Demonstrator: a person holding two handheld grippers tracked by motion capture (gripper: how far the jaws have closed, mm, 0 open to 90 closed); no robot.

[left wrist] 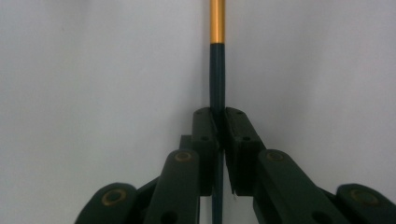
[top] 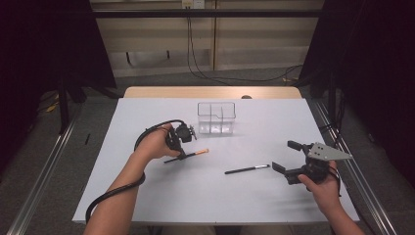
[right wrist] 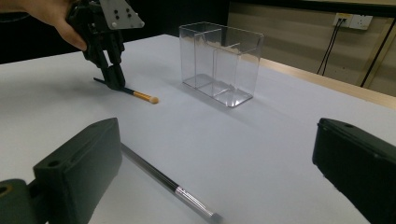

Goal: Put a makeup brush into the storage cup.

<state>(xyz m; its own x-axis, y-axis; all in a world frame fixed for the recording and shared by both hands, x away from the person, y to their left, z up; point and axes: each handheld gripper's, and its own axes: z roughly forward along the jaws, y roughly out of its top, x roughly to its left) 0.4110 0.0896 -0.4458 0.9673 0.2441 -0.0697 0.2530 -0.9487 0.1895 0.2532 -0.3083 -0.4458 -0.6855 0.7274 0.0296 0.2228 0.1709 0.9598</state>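
A dark-handled brush with a gold ferrule (top: 195, 154) lies low over the white table, left of centre. My left gripper (top: 183, 154) points down at it and is shut on its handle. In the left gripper view the pads pinch the handle (left wrist: 217, 70) at the gripper (left wrist: 218, 114), and the gold part runs ahead. The right gripper view shows that gripper (right wrist: 114, 79) and brush (right wrist: 140, 96) at the far left. A black brush with a silver ferrule (top: 247, 169) (right wrist: 173, 184) lies flat on the table. My right gripper (top: 286, 155) (right wrist: 217, 140) stands open just right of it, holding nothing.
A clear plastic organiser with compartments (top: 216, 117) (right wrist: 222, 63) stands upright at the back middle of the table (top: 220, 200). A wooden edge (top: 210, 92) runs behind it. Metal rails flank the table on both sides.
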